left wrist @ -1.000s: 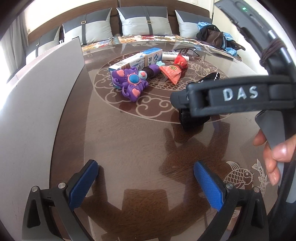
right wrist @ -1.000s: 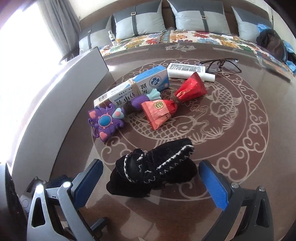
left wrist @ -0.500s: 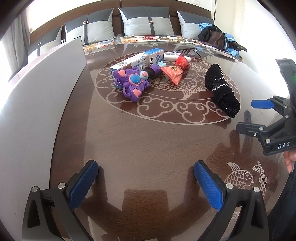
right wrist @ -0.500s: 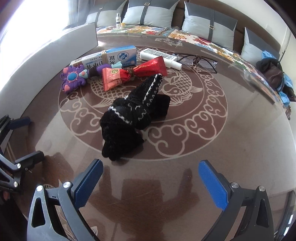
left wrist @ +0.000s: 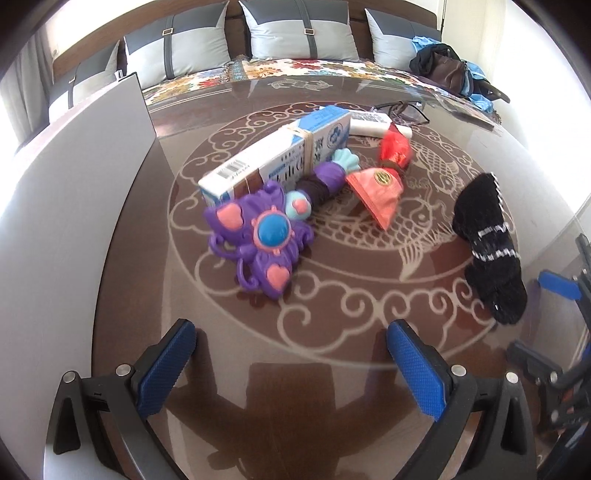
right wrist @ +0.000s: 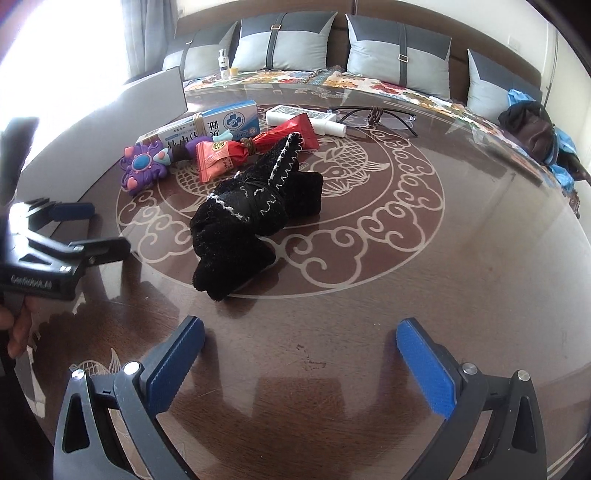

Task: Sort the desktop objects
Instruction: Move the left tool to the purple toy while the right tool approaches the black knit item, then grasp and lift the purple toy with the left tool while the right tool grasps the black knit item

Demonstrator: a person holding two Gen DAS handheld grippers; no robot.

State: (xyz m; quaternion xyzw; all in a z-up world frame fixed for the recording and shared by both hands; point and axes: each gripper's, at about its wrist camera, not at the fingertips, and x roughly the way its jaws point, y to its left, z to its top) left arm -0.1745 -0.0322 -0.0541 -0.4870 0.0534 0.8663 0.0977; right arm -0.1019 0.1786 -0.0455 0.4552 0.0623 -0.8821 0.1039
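Observation:
A purple butterfly toy point(left wrist: 258, 236) lies on the round brown table point(left wrist: 332, 369), just ahead of my open, empty left gripper point(left wrist: 291, 369). Behind it lie a blue-white box point(left wrist: 280, 155), two red snack packets point(left wrist: 380, 192), a white tube point(left wrist: 369, 123) and glasses point(left wrist: 406, 109). A black sock point(left wrist: 487, 243) lies to the right. In the right wrist view the sock point(right wrist: 251, 210) is ahead of my open, empty right gripper point(right wrist: 299, 365). The toy point(right wrist: 144, 170), box point(right wrist: 218, 123), packets point(right wrist: 255, 147), tube point(right wrist: 306, 116) and glasses point(right wrist: 373, 114) sit farther back.
A grey upright panel point(left wrist: 74, 177) runs along the table's left side. A sofa with grey cushions point(left wrist: 288, 33) stands behind the table, with a dark bag point(left wrist: 447, 70) at its right end. The left gripper point(right wrist: 70, 229) shows at the left of the right wrist view.
My left gripper has moved forward toward the purple toy. My right gripper has pulled away from the sock, which lies alone on the table.

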